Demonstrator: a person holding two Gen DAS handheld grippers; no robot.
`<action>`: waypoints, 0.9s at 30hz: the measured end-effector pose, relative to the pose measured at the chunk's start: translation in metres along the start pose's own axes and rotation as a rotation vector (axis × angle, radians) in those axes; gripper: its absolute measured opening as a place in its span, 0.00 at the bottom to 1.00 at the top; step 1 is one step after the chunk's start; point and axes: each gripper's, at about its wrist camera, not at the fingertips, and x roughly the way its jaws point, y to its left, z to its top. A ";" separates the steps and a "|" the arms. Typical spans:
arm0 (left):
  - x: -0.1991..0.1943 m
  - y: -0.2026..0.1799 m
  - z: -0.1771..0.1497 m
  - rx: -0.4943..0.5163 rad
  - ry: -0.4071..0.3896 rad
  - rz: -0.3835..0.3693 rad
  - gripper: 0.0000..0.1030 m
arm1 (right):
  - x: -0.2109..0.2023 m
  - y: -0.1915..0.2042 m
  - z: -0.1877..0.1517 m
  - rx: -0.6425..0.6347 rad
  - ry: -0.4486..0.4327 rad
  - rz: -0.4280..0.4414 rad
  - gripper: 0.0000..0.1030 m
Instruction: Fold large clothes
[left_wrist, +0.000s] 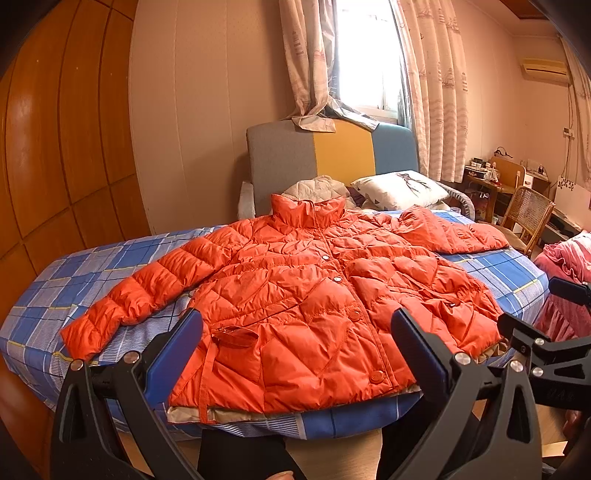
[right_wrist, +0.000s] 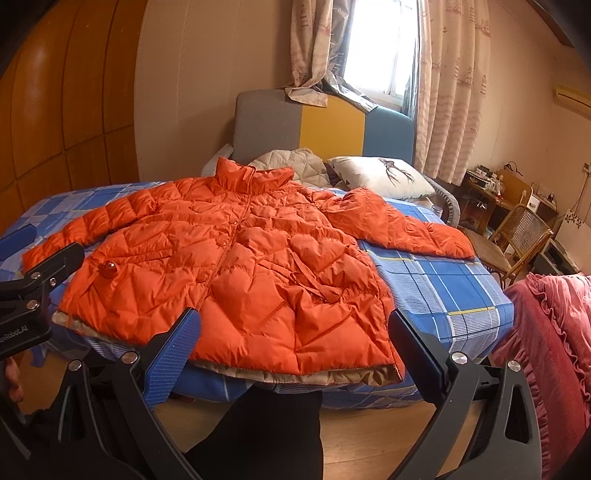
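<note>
An orange quilted puffer jacket (left_wrist: 303, 295) (right_wrist: 229, 266) lies face up and buttoned on the bed. Its collar points at the headboard, both sleeves are spread out, and the hem with beige lining lies at the near bed edge. My left gripper (left_wrist: 295, 317) hovers open just in front of the hem's left half, holding nothing. Open as well, my right gripper (right_wrist: 293, 317) hangs before the hem's right half with nothing between its fingers. Each gripper shows at the edge of the other's view: the right gripper (left_wrist: 543, 310) and the left gripper (right_wrist: 40, 247).
The bed (left_wrist: 491, 266) has a blue plaid sheet, a white pillow (left_wrist: 400, 190) and a padded headboard (left_wrist: 280, 155). A wooden wardrobe (left_wrist: 55, 147) stands left. Right of the bed are a cane chair (right_wrist: 521, 232), a desk and pink ruffled bedding (right_wrist: 554, 332). A person's dark-clad legs (right_wrist: 266, 435) are below.
</note>
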 end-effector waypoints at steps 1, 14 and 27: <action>0.000 0.000 0.000 0.000 0.001 0.001 0.98 | -0.001 -0.001 0.000 0.002 -0.003 0.000 0.97; 0.002 0.008 0.003 -0.027 0.005 -0.003 0.98 | 0.003 -0.014 0.002 0.035 -0.016 -0.016 0.97; 0.004 0.011 0.003 -0.032 0.012 -0.002 0.98 | 0.004 -0.015 0.001 0.048 -0.020 -0.007 0.97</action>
